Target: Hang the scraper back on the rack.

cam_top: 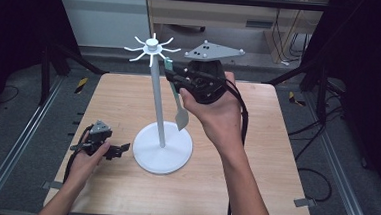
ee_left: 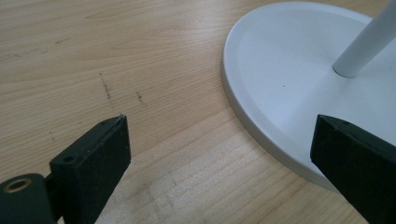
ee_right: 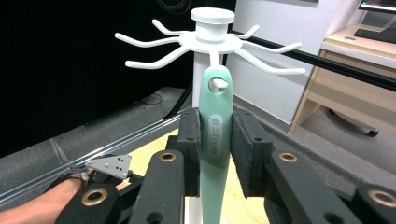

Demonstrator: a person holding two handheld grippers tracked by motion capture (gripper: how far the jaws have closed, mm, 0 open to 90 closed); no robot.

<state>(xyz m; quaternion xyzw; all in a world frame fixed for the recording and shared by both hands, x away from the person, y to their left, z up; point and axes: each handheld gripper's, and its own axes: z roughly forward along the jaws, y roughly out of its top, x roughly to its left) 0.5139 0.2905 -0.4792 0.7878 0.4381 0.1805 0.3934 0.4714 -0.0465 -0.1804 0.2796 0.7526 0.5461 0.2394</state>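
Note:
A white utensil stand rises from a round base at the table's middle, with a ring of hooks at its top. A mint-green-handled spatula hangs there, the hole in its handle over one hook, its grey blade beside the pole. My right gripper is shut on the handle just below the hook, held high by the hand. My left gripper lies low on the table left of the base, open, its jaws framing the base's rim.
The wooden table has bare room right of and in front of the stand. Dark frame rails run along both sides, and a desk and cables stand beyond the far edge. The stand's other hooks are bare.

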